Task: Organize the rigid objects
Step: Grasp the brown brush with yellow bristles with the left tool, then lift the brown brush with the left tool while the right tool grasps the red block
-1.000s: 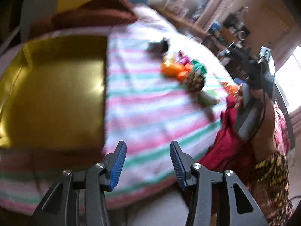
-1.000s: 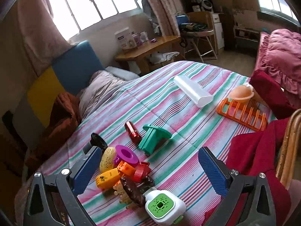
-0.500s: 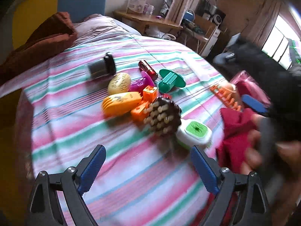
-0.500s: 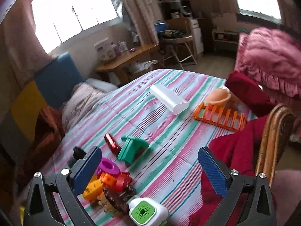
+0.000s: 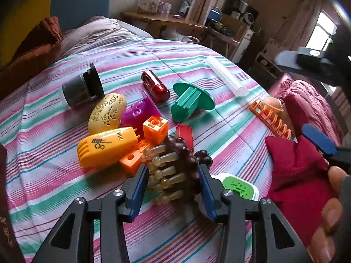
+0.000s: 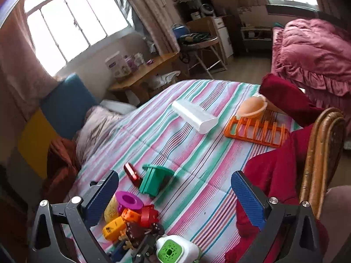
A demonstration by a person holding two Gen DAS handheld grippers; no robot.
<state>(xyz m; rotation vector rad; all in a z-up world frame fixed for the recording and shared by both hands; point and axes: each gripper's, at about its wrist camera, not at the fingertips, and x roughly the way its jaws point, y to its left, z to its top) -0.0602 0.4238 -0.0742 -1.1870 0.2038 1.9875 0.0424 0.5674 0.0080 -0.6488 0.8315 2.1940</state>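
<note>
1. Little writing can be read: the yellow-orange toy [image 5: 107, 146], ahead and left of the left gripper's [image 5: 173, 183] jaws, bears a dark printed logo with cog shapes, its letters too small to make out. The white box [image 5: 149, 0] on the far wooden desk has a blue label that is not legible.
2. Left gripper: its blue pads flank the brown massage brush [image 5: 175, 171], which lies between the closing jaws; whether the pads already press on it cannot be told.
3. The brush has a dark knobbly back and pale, round-tipped pegs pointing toward the left pad.
4. Just beyond the right pad sits a white-and-green square box [image 5: 238, 186], close against the brush; orange blocks [image 5: 154, 129] and a red piece [image 5: 185, 135] crowd the far side.
5. Right gripper [image 6: 175, 197]: jaws stand wide with nothing between them, above the striped bedspread [image 6: 197, 153].
6. Open bedspread lies beyond the right gripper's jaws, up to the white tube [image 6: 194, 116] and orange rack [image 6: 256, 131]; a dark red cloth [image 6: 272, 175] borders its right pad.
</note>
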